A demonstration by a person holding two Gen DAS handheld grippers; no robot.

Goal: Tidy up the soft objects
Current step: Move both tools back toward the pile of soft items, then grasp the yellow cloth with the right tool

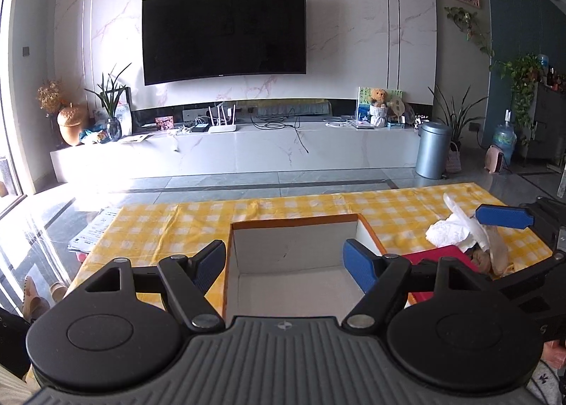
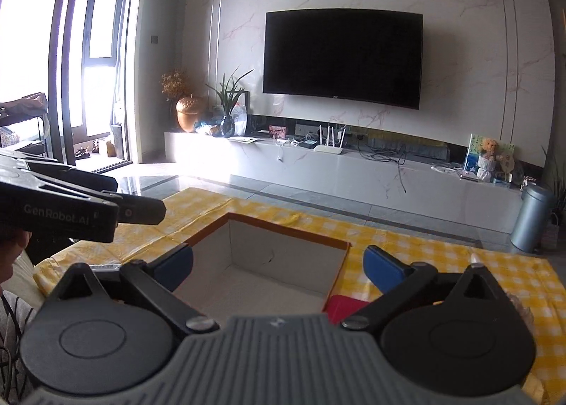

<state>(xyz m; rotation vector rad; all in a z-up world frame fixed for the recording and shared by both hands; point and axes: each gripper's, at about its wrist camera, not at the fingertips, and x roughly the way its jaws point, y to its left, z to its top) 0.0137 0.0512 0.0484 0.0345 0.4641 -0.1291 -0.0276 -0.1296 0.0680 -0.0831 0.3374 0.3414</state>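
Note:
An open cardboard box (image 1: 293,238) with a white inside and orange rim stands on the yellow checked tablecloth (image 1: 169,224); it looks empty. My left gripper (image 1: 284,265) is open and empty, held over the box's near side. Right of the box lie a red cloth (image 1: 445,253) and a pile of white and beige soft things (image 1: 456,228). My right gripper (image 2: 277,265) is open and empty above the same box (image 2: 283,256); it also shows in the left wrist view (image 1: 504,215) over the pile. The red cloth (image 2: 341,304) lies beside the box.
The left gripper's body (image 2: 70,207) crosses the left of the right wrist view. Beyond the table are tiled floor, a TV cabinet (image 1: 247,146) under a wall TV, and a grey bin (image 1: 431,148). Papers (image 1: 92,231) lie off the table's left end.

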